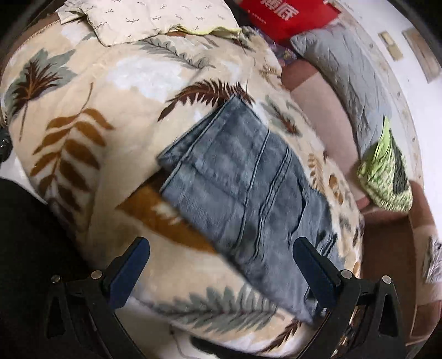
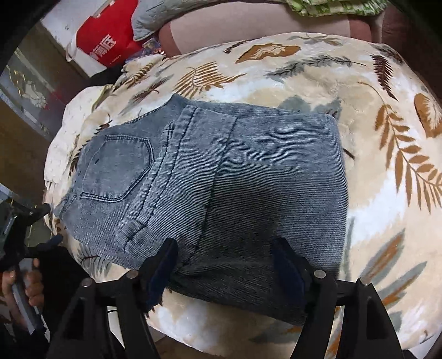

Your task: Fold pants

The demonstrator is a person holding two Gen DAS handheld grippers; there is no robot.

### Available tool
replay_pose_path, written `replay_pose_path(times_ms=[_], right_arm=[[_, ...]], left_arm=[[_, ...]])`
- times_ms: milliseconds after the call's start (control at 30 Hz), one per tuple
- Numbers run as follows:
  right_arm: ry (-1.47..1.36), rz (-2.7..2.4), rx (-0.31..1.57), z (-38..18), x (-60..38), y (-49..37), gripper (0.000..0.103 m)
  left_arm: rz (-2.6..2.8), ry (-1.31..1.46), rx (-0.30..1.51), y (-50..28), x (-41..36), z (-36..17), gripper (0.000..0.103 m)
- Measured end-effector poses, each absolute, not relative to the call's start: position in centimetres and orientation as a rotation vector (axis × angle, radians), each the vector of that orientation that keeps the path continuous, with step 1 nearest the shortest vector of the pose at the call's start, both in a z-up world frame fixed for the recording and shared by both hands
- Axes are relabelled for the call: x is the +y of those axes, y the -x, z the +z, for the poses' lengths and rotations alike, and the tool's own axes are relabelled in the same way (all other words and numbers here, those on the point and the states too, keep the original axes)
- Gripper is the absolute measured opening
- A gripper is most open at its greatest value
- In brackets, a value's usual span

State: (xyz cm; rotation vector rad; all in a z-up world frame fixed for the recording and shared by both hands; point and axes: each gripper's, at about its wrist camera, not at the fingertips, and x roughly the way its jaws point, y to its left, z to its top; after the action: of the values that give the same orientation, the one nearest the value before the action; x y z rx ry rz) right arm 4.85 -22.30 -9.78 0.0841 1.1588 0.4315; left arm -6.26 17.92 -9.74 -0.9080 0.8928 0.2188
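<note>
while the folded blue-grey denim pants (image 2: 210,187) lie flat on the cream plush blanket with brown and grey leaf print (image 2: 386,193), both grippers hang above them. in the right wrist view the pants fill the centre, with the back pocket (image 2: 116,168) at 9 o'clock and the blanket around them on all sides. the right gripper (image 2: 225,265) is at 6 o'clock, its fingers spread apart over the near edge of the denim and holding nothing. in the left wrist view the pants (image 1: 243,182) run from the centre to 5 o'clock. the left gripper (image 1: 221,262) is also wide apart and empty, one finger (image 1: 315,270) over the denim. a red bag with white characters (image 1: 287,16) is at 12 o'clock, a grey quilted pillow (image 1: 345,80) at 2 o'clock.
</note>
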Motion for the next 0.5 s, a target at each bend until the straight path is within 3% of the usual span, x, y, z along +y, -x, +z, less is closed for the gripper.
replay_pose_path(times_ms=[233,333,500], right_arm=[[-0.142,0.435,1.131,-6.6,-22.9,-5.2,0.075],[-0.146,0.479,1.135,-4.6,-21.3,-6.8,0.075],[0.018,0.514,1.145,-2.4,-14.8,-14.1,0.075]], left_arm=[[0.242,0.958,0.848,4.4,18.9,-11.0,0.1],[0.259,0.84,0.864,3.0,19.0,-10.5,0.032],[0.253,0.829,0.846,2.9,19.5,-10.7,0.023]])
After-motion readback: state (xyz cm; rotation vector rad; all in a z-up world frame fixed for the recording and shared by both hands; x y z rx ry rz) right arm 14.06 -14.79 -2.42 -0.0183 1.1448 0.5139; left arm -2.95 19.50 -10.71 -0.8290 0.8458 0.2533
